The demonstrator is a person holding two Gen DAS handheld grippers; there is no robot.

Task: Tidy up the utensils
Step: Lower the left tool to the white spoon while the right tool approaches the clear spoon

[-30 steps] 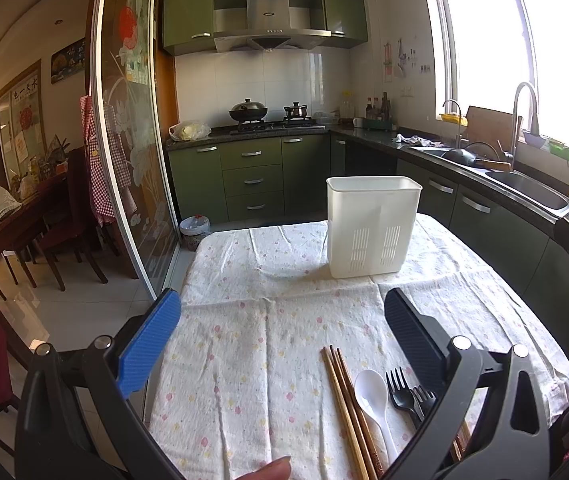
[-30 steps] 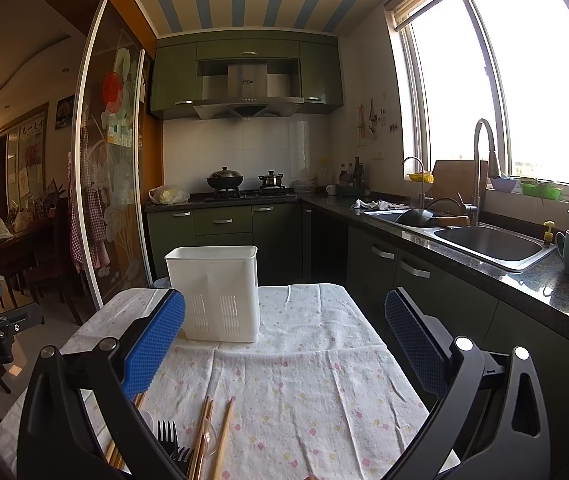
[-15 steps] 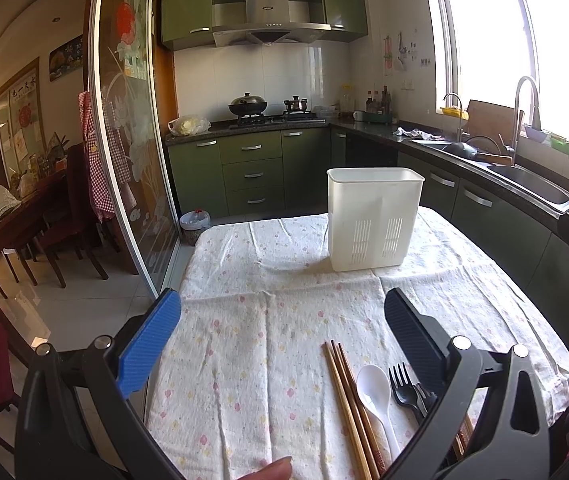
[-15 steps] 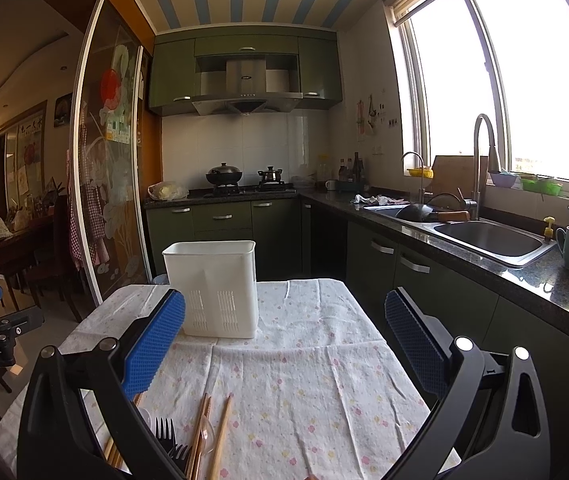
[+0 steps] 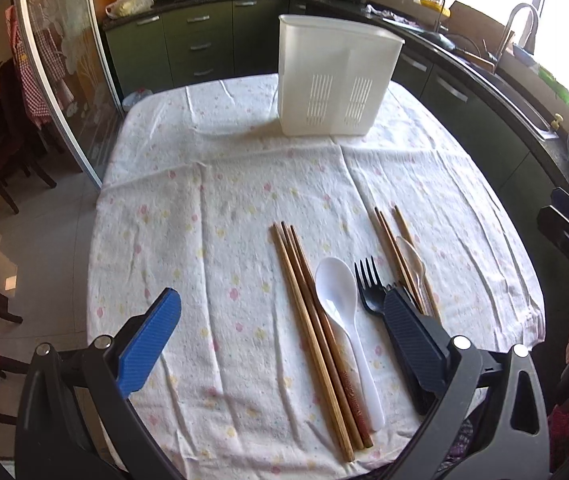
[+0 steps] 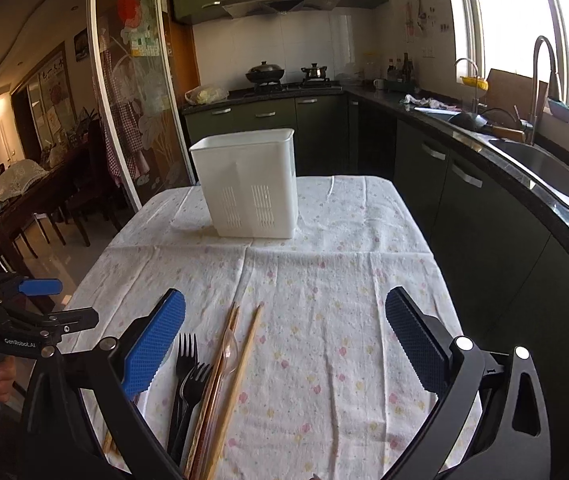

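A white slotted utensil holder [image 5: 336, 80] stands upright at the far side of the cloth-covered table [image 5: 204, 216]; it also shows in the right wrist view [image 6: 250, 186]. Near the front lie brown chopsticks [image 5: 316, 328], a white spoon [image 5: 342, 320], black forks [image 5: 370, 286], a second set of chopsticks [image 5: 394, 248] and a clear spoon [image 5: 412, 258]. My left gripper [image 5: 280, 344] is open above the chopsticks and white spoon. My right gripper [image 6: 284, 344] is open and empty, with the forks [image 6: 186, 376], chopsticks [image 6: 240, 364] and clear spoon [image 6: 230, 352] by its left finger.
Dark green kitchen cabinets [image 6: 476, 216] and a counter with a sink [image 6: 544, 168] run along the right. A glass sliding door [image 6: 132, 92] and dining chairs [image 5: 8, 160] are on the left. The table's front edge is close under both grippers.
Both grippers have tilted downward and moved forward over the table. The utensils now show fully in the left wrist view. Both stay open.
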